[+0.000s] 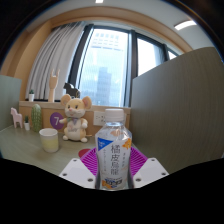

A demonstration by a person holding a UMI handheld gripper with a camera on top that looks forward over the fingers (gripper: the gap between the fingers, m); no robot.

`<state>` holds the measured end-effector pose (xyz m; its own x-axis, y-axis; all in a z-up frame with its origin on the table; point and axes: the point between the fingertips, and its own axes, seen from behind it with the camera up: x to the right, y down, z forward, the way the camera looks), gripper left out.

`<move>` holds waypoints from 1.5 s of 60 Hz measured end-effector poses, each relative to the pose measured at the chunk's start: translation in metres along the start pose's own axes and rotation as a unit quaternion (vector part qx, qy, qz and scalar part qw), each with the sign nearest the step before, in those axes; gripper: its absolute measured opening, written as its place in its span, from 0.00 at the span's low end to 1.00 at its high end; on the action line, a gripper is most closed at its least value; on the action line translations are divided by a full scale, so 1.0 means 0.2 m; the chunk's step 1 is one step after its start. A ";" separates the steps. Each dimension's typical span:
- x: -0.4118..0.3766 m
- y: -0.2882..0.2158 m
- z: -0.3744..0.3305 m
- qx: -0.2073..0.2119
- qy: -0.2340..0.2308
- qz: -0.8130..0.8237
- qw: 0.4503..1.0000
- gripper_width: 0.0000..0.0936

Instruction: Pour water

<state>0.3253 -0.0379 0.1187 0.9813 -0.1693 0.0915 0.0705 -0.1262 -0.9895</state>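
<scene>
Status: the claw (115, 172) is clamped on one clear plastic bottle with a white-and-blue printed label (114, 160). Both purple pads (91, 160) press against the bottle's sides, one on each flank. The bottle stands upright between the fingers, and its cap end sits at the top. No tilt is visible, so the pour is judged not yet begun.

Receiving vessel: one pale cream cylindrical cup (49, 139) stands on the grey-green surface (20, 148), to the side of the bottle and slightly beyond it, well apart from it. It stands upright with its mouth open; its contents cannot be seen from this angle.

Done so far, as judged: the grasp of the bottle. Remaining: carry the bottle over to the cup, tilt it until water runs, then return it upright. Whether the bottle's cap is on or off cannot be told — this should be confirmed before tilting.

Count of other items, placed relative to the bottle:
- One brown-and-cream plush toy animal (74, 117), seated beyond the bottle, between it and the cup but further back.
- One small pink figure (17, 120), beyond the cup, near the far edge of the surface.
- One green bottle-shaped object (37, 118), between the pink figure and the plush toy — its detail is unclear.
</scene>
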 end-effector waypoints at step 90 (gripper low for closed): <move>-1.10 -0.41 0.79 0.157 0.033 -0.904 0.396 0.39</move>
<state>0.1309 0.1639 0.1621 -0.7302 -0.1055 0.6750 0.6765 0.0267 0.7360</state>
